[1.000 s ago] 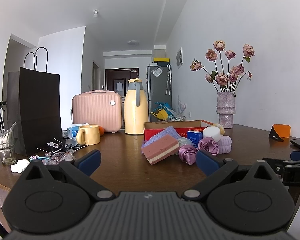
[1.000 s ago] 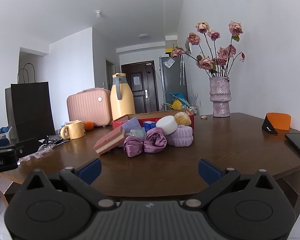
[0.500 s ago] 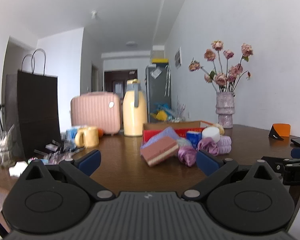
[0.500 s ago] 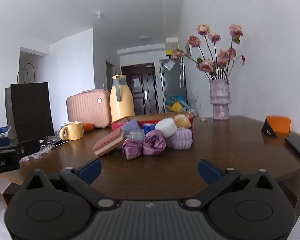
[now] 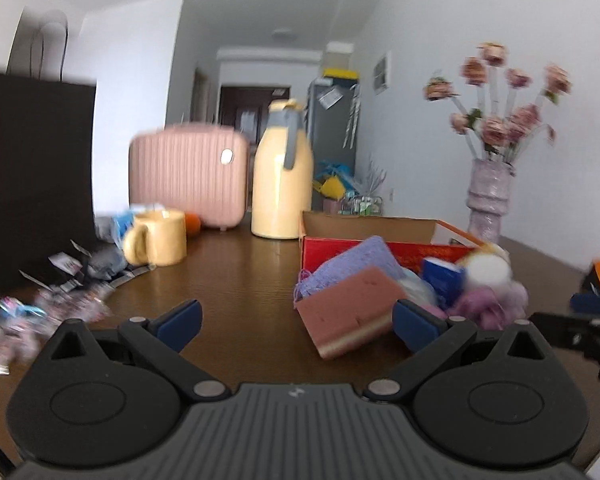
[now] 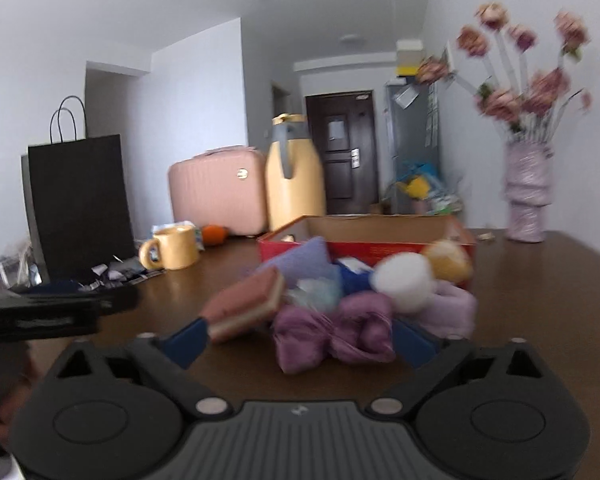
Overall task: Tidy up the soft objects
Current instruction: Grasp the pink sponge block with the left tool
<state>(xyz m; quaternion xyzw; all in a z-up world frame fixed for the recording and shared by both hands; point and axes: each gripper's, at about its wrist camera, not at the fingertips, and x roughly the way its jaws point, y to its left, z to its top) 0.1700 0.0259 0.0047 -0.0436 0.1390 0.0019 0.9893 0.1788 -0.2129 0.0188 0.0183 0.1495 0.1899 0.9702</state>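
Both grippers spread wide, nothing held. Left gripper [image 5: 296,322] low over the dark wooden worktop [image 5: 236,280], its right finger right at the pink-and-cream layered sponge block [image 5: 350,310]; contact unclear through blur. Right gripper [image 6: 300,340] frames the shiny purple satin scrunchie [image 6: 334,336].

The soft things sit piled on the worktop just in front of the open red cardboard box [image 6: 364,242]: purple knitted cloth [image 5: 358,260], white round foam puff [image 6: 404,282], lilac fluffy headband [image 6: 450,306], yellow fuzzy ball [image 6: 448,260].

Risks, as a judgement:
- pile loose and leaning, so one grab likely drags neighbours; white puff perched on top could roll off
- satin slippery, may slide out of closing fingers
- sponge tilted, a nudge could topple it
- the two grippers are close, could collide
- yellow ceramic mug [image 5: 158,238] stands well apart, low risk
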